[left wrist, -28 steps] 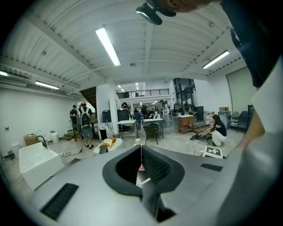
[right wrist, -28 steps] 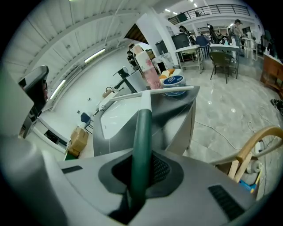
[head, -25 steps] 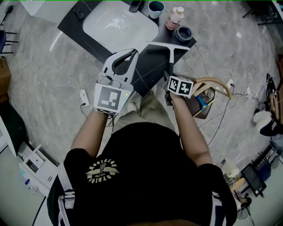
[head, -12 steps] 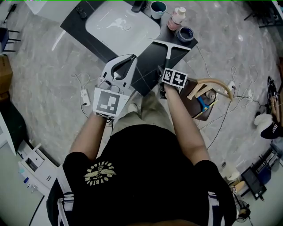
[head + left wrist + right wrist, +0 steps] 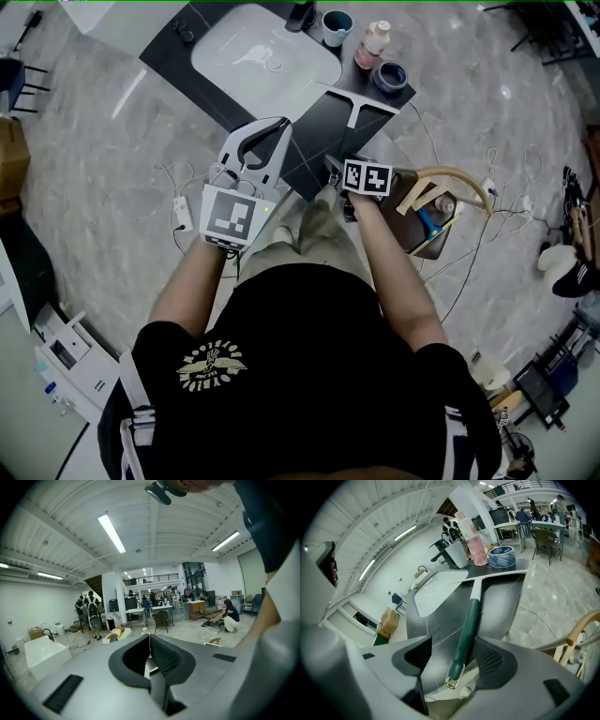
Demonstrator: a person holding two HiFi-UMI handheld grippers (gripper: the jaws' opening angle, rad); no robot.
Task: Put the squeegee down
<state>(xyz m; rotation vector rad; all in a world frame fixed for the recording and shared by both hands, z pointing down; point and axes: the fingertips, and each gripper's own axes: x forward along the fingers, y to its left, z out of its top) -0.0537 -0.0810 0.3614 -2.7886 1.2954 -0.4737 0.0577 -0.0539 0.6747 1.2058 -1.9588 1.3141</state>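
Observation:
The squeegee [image 5: 354, 105] lies on the dark counter [image 5: 314, 141], white blade at the far end, green handle [image 5: 466, 625] pointing back at me. My right gripper [image 5: 342, 162] is at the near end of the handle. Its jaws are opening: the handle runs between them [image 5: 455, 658] with a gap on each side, and the pads do not press it. My left gripper [image 5: 278, 125] hovers over the counter's near left edge. In the left gripper view it [image 5: 149, 644] is shut with nothing in it.
A white basin [image 5: 262, 56] is set in the counter. A cup [image 5: 336, 23], a pink bottle [image 5: 372, 39] and a roll of tape [image 5: 390, 77] stand at the counter's far end. A wooden-framed seat [image 5: 441, 202] and loose cables are on the floor to the right.
My right hand has shifted left and down toward the counter's near edge, with the squeegee. The left hand has hardly moved.

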